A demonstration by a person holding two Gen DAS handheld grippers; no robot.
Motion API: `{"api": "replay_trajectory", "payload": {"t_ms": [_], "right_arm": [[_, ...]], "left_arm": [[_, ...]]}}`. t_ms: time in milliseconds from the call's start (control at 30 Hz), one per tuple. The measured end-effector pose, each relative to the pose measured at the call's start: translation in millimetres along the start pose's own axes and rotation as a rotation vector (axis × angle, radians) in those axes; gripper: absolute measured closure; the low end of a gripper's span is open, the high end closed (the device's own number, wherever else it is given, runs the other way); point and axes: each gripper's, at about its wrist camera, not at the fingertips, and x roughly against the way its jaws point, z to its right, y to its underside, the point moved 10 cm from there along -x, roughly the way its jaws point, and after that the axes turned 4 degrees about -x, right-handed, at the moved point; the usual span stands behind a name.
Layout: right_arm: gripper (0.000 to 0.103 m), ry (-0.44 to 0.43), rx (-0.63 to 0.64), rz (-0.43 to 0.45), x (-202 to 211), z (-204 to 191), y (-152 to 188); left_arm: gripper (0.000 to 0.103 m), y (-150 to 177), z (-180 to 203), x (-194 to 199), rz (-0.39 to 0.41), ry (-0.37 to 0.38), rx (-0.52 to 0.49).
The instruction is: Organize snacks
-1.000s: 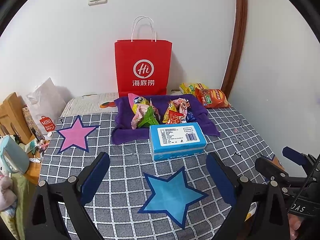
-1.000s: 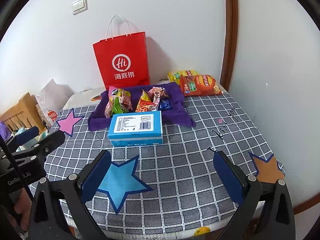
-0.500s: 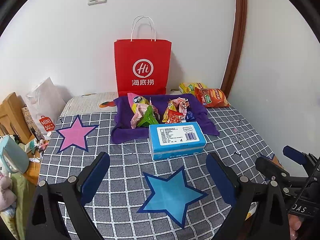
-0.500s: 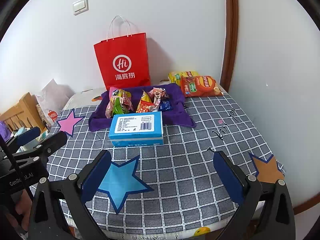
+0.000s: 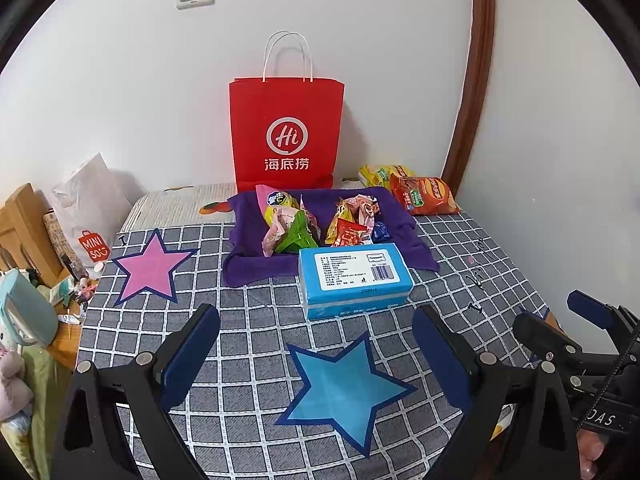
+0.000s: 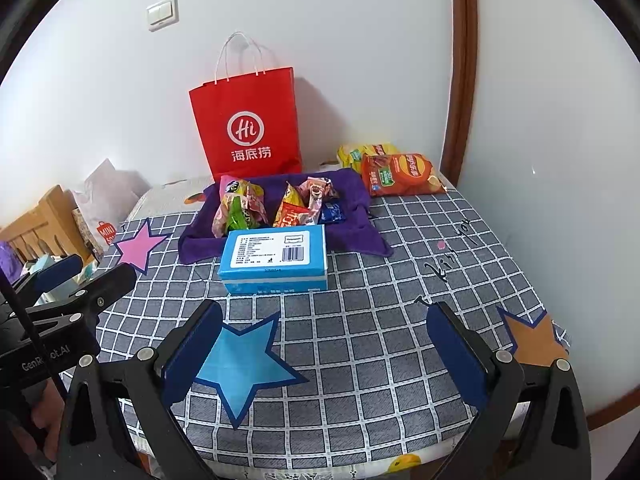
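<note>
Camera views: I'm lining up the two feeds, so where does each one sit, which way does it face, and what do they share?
Left wrist: on the left gripper, low over the table's near edge, facing the wall; its open fingers frame the blue star, the right gripper shows alongside.
Right wrist: on the right gripper, facing likewise; the left gripper shows alongside.
Shared: blue box, snacks, red bag.

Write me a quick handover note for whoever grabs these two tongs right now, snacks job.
Left tongs: open, empty, above the checked cloth near the blue star.
Right tongs: open, empty, at the table's near edge.
Small snacks: piled on the purple towel, behind the blue box.
Chip bags: far right corner, beside the red bag.
Done: nothing visibly sorted.
Left: all of it, probably starting with the pile.
</note>
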Motion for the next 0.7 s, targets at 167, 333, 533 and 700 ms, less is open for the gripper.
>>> {"api": "replay_trajectory", "payload": {"t_ms": [167, 333, 533, 700], "right_arm": [[0.002, -0.004, 0.008, 0.004, 1.5, -2.3, -1.9], [0.002, -0.004, 0.010, 0.006, 1.9, -2.4, -2.4], [0.002, -0.006, 0.015, 0.009, 2.4, -3.0, -3.4], [0.002, -0.010, 0.015, 0.013, 3.9, -3.7, -4.3]], "left_arm": [[0.006, -0.4, 0.1, 0.3, 0.000, 0.001, 0.001], [0.006, -0.3, 0.2, 0.2, 0.001, 0.001, 0.001], [0.006, -1.0, 1.2, -0.2, 0.000, 0.004, -0.003], [0.006, -1.0, 1.2, -0.3, 0.001, 0.004, -0.003]]}}
